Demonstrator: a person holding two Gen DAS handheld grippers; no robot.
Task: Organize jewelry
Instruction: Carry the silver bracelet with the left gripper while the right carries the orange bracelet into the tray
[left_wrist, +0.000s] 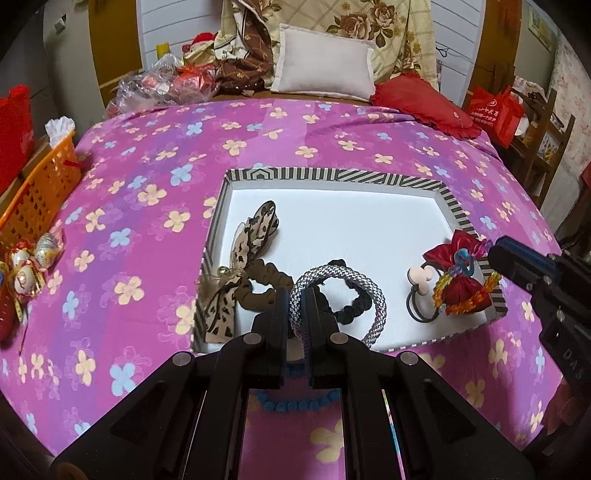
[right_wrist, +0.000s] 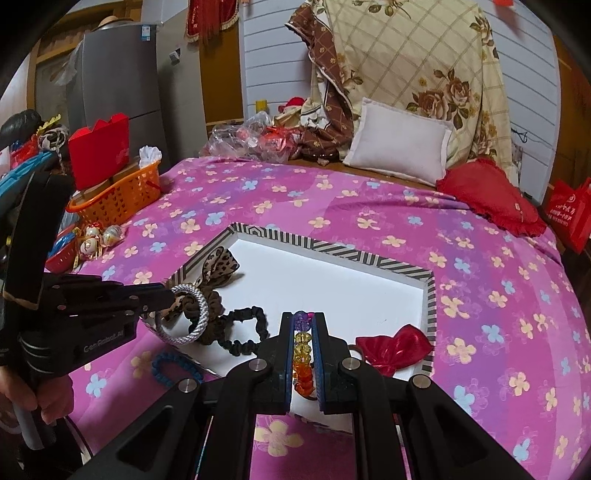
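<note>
A striped-rim white tray (left_wrist: 332, 173) (right_wrist: 430, 295) lies on the pink flowered bed. My left gripper (left_wrist: 297, 295) is shut on a silver braided bangle (left_wrist: 369, 291), holding it over the tray's near edge; it also shows in the right wrist view (right_wrist: 195, 299). My right gripper (right_wrist: 303, 321) is shut on a coloured bead bracelet (right_wrist: 303, 354), over the tray's near right corner; the bracelet also shows in the left wrist view (left_wrist: 480, 291). In the tray lie a leopard bow scrunchie (left_wrist: 251, 236), a black scrunchie (right_wrist: 245, 332), a red bow (right_wrist: 395, 347) and a hair tie with a pink charm (left_wrist: 419, 277).
A blue beaded bracelet (right_wrist: 166, 365) lies on the bed just outside the tray's near edge. An orange basket (left_wrist: 40, 192) and wrapped sweets (left_wrist: 26, 266) are at the left bed edge. Pillows (left_wrist: 325, 66) and a red cushion (left_wrist: 424, 103) sit at the far end.
</note>
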